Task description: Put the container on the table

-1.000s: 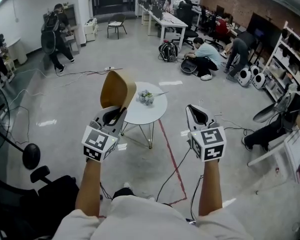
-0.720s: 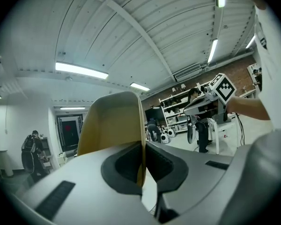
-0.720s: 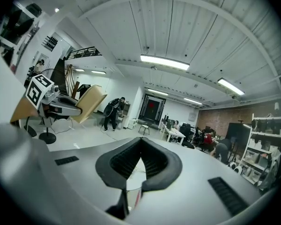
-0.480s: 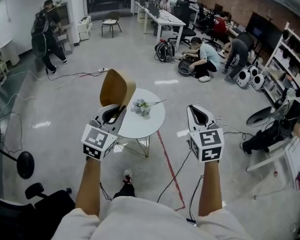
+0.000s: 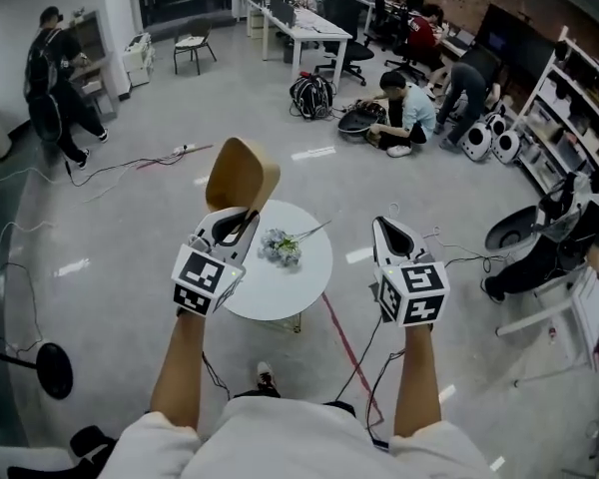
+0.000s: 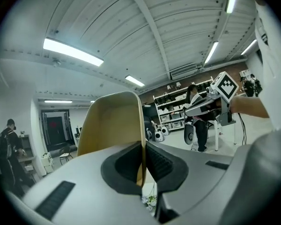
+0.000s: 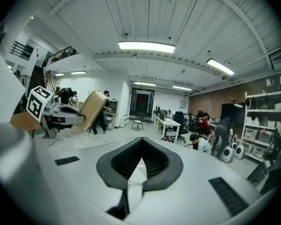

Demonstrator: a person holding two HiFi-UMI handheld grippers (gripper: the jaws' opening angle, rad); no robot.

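The left gripper point(image 5: 242, 218) was held up in front of the person with its jaws clamped on one wall of the container point(image 5: 241, 174) — a tan, bowl-like tub with rounded corners. In the left gripper view the thin wall ran edge-on between the two dark pads, which pressed it from both sides, and the rest of the tub rose above and to the left of them with its hollow turned toward the camera. From the head view the container was in the air, tipped on its side, clear of the round white table point(image 5: 280, 292) below. It showed over the table's far left edge and the grey floor beyond, touching neither. A small bunch of flowers point(image 5: 280, 248) lay on the tabletop, its stem pointing toward the far right rim. The right gripper point(image 5: 387, 228) was held level with the left, well apart from it and off the table's right side. Its jaws were together at the tips with nothing between them — the right gripper view showed only floor through the narrow gap lower down. That view also caught the left gripper and its tub off to the left. Both of the person's bare forearms reached forward from pale sleeves. A red line point(image 5: 347, 342) ran across the floor below the table, with dark cables point(image 5: 364, 357) trailing near it. Farther off, several people crouched or stood among white desks point(image 5: 292, 30) and shelving point(image 5: 579, 108).
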